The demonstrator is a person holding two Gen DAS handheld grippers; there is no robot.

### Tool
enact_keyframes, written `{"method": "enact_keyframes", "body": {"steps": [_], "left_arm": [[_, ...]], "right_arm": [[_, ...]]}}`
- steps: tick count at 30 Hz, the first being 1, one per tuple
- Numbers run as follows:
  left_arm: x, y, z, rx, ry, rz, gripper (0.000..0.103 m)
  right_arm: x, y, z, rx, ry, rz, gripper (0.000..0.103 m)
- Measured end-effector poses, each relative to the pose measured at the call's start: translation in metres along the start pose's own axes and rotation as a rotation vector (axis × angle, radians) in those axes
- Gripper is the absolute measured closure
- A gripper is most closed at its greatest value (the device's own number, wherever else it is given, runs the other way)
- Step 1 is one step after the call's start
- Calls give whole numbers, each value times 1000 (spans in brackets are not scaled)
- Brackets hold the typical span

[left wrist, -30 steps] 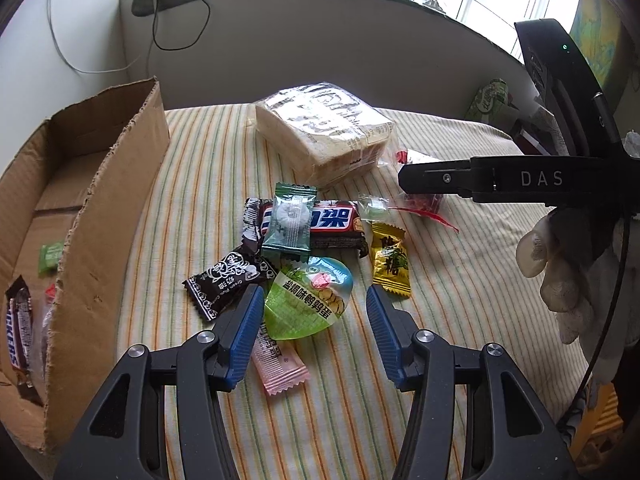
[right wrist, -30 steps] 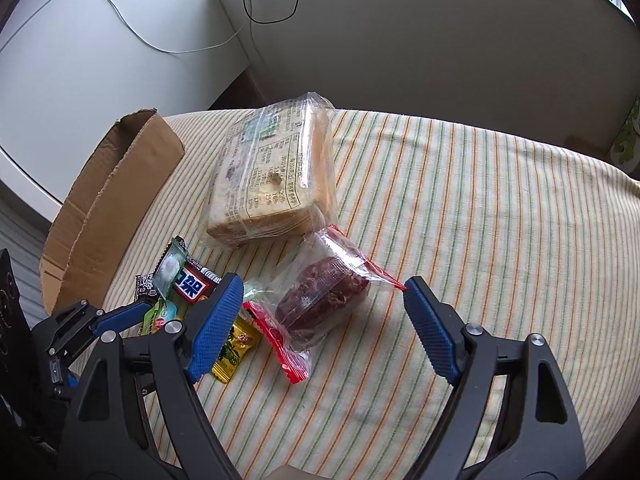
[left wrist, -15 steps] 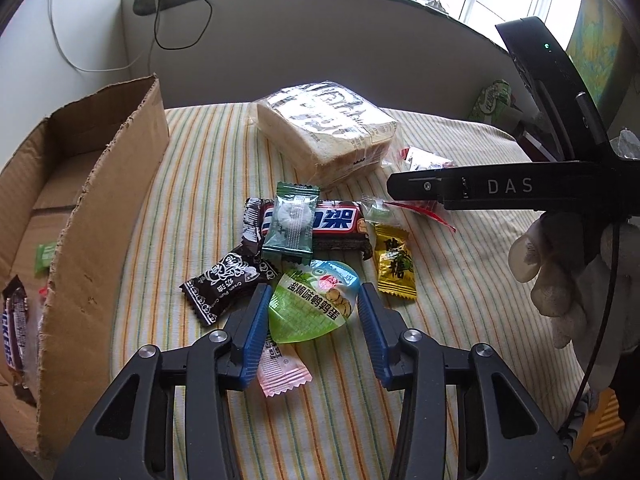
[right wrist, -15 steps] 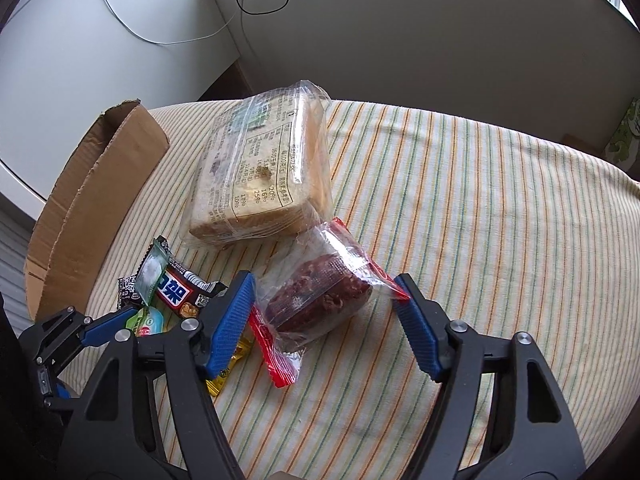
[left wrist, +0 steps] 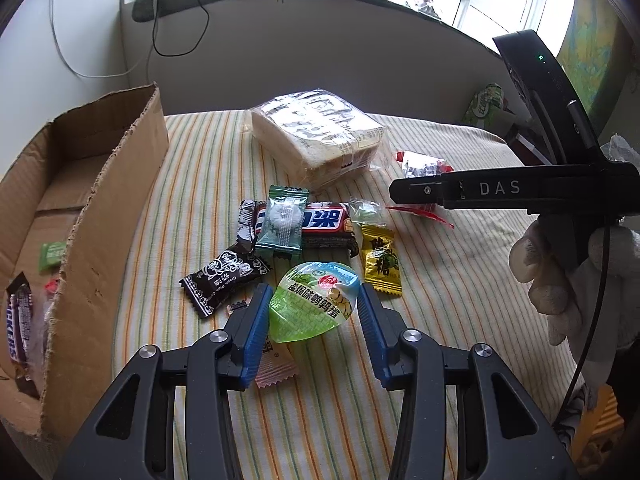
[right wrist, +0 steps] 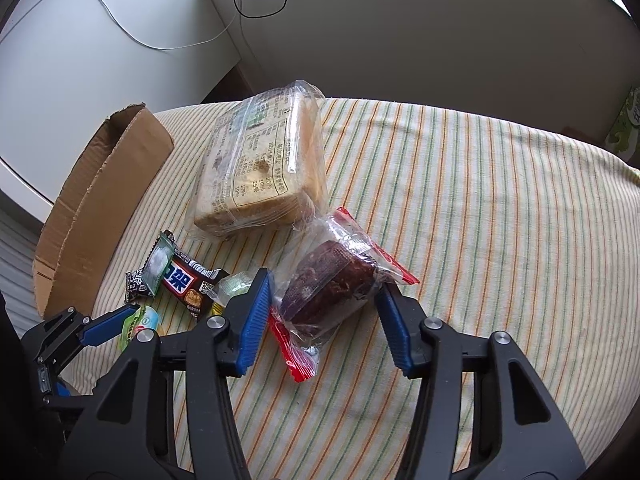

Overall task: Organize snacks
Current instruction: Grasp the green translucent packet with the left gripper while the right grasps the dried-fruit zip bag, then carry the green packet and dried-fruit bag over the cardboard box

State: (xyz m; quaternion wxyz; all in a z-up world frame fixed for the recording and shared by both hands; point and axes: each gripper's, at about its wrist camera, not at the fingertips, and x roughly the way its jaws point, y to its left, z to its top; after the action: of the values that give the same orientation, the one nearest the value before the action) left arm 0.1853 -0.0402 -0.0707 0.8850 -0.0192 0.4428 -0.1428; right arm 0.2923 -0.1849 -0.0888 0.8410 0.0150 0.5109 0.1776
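Observation:
A green jelly cup (left wrist: 312, 304) lies on the striped cloth, and my left gripper (left wrist: 314, 292) is shut on it, one blue pad against each side. A clear red-edged bag holding a brown cake (right wrist: 328, 288) sits between the fingers of my right gripper (right wrist: 324, 284). Those jaws are closing, and the pads stand right at the wrap without squeezing it. Loose snacks lie just beyond the cup: a Snickers bar (left wrist: 324, 224), a teal candy (left wrist: 282, 226), a yellow candy (left wrist: 380, 260), a dark brown candy (left wrist: 224, 280). A pink candy (left wrist: 276, 368) is partly under the left finger.
An open cardboard box (left wrist: 100, 200) stands at the left with a chocolate bar (left wrist: 18, 320) and a green candy (left wrist: 52, 254) inside. A bagged bread loaf (right wrist: 260, 168) lies behind the snacks. A gloved hand (left wrist: 560, 272) holds the right gripper. Bare striped cloth (right wrist: 500, 220) spreads to the right.
The left jaws have drawn in until they grip the jelly cup. The right jaws have narrowed around the cake bag, and that gripper has come closer to it.

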Motion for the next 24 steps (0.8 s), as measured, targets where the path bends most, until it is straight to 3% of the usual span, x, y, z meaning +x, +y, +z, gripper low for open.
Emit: {"method": "enact_keyframes", "body": {"steps": [14, 24], "left_arm": [[-40, -2, 3, -4, -86, -14, 61], [-83, 19, 6, -19, -169, 13, 61]], "right_arm": [[-44, 21, -6, -40, -68, 0, 49], [-72, 66, -2, -104, -111, 30, 49]]}}
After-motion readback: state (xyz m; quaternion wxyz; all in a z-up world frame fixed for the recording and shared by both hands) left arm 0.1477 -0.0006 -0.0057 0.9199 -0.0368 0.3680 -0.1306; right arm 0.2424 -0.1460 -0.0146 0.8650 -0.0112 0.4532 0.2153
